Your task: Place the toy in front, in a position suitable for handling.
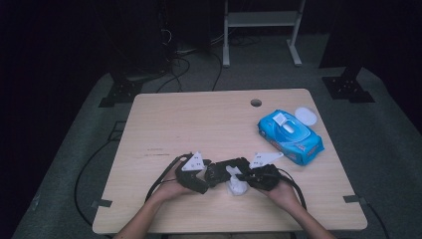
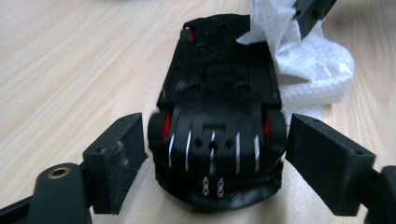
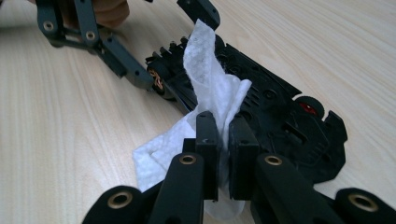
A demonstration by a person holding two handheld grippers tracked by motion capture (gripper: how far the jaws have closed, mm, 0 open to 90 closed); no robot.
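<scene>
I am working near the front edge of the table [image 1: 149, 129], a little right of its middle, where the black toy car [image 2: 217, 116] is lying upside down with its underside and red-hubbed wheels facing up. My left gripper [image 2: 217, 154] is straddling one end of the car with its jaws standing wide; the pads are sitting just beside the wheels on either side with a sliver of gap, so they are not pressing, and I judge they are placed there to steady the car if it slides. My right gripper [image 3: 223, 149] is pinching a white wet wipe [image 3: 210, 93] tightly between nearly closed jaws, and the wipe is draping up over the chassis, which looks to me like the way to rub the underside clean while the other hand braces it. At the right edge of the table, well apart from my hands, a blue pack of wipes [image 1: 290, 137] is lying with its flap open and a white lid [image 1: 305, 116] resting just beyond it. From the high view the car is mostly covered by both grippers, so its shape is hard to read there. The wipe's lower fold is cut off behind my right jaws, and I cannot tell whether it is touching the table underneath.
</scene>
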